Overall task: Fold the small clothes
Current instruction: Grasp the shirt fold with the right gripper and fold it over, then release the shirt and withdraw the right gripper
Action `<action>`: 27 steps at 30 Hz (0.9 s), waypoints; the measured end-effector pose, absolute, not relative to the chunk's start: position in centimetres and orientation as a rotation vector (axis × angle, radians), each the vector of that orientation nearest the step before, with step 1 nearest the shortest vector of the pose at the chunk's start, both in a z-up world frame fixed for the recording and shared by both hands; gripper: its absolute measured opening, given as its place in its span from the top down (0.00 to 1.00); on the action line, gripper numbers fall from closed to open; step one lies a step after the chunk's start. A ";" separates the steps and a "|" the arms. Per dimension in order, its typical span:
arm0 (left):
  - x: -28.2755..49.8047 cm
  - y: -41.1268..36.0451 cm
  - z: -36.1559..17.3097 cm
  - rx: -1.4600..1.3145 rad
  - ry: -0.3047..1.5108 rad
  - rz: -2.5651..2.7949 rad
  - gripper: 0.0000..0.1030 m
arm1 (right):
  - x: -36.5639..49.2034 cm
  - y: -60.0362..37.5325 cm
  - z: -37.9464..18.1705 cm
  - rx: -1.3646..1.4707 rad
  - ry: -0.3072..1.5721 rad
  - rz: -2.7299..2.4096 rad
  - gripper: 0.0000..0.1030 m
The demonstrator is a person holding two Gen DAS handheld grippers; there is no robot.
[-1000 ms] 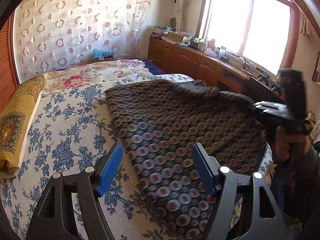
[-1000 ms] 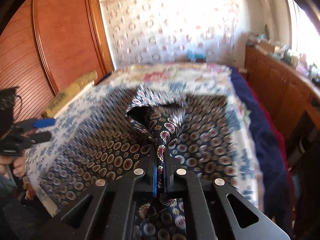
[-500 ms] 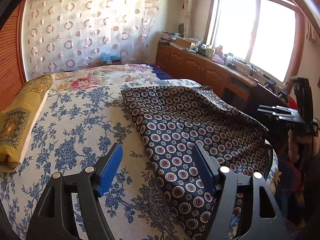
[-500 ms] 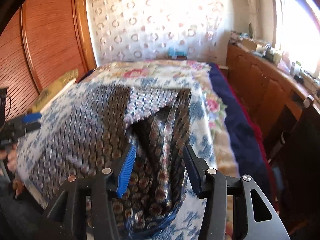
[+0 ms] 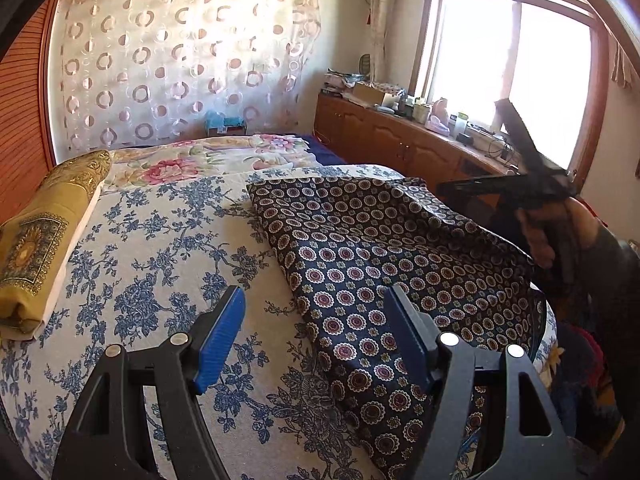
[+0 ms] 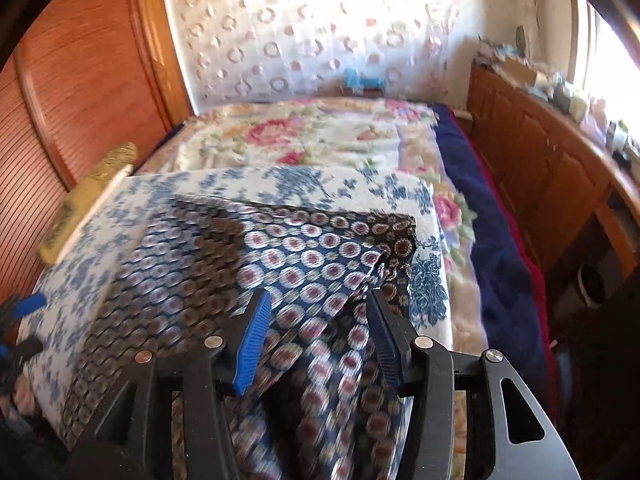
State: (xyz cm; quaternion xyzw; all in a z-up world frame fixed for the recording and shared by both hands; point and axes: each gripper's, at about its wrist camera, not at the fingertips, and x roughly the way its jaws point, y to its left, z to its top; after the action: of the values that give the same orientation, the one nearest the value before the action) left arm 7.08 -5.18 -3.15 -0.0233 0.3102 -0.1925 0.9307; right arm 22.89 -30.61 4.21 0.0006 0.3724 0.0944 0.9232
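Since a second ago your right gripper [image 6: 316,332] has let go of the patterned garment [image 5: 380,264], now lying frame-centre on the floral bedspread [image 5: 160,264], both grippers released, left gripper [image 5: 316,332] empty; the loose right-hand flap could slide off the bed edge.
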 end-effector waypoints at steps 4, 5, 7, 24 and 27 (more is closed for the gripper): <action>6.9 -5.4 -3.3 -0.041 0.637 -0.403 0.29 | 26.9 -30.5 3.1 0.056 0.850 0.186 0.52; 6.8 -5.5 -3.3 -0.041 0.637 -0.405 0.29 | 27.7 -30.5 2.8 0.059 0.864 0.183 0.55; 6.8 -5.5 -3.3 -0.043 0.638 -0.406 0.29 | 28.6 -30.8 2.5 0.076 0.885 0.197 0.71; 7.2 -5.9 -4.6 -0.027 0.674 -0.407 0.29 | 29.9 -30.2 7.1 -0.126 0.676 -0.046 0.99; 7.4 -6.0 -4.9 -0.021 0.691 -0.405 0.29 | 29.7 -29.5 7.1 -0.149 0.700 -0.079 0.72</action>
State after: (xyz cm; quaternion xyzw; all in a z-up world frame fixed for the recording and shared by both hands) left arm 7.38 -5.99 -4.91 -0.0104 0.3361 -0.1969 0.9209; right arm 29.70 -29.54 7.09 -0.0731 0.3424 -0.0385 0.9359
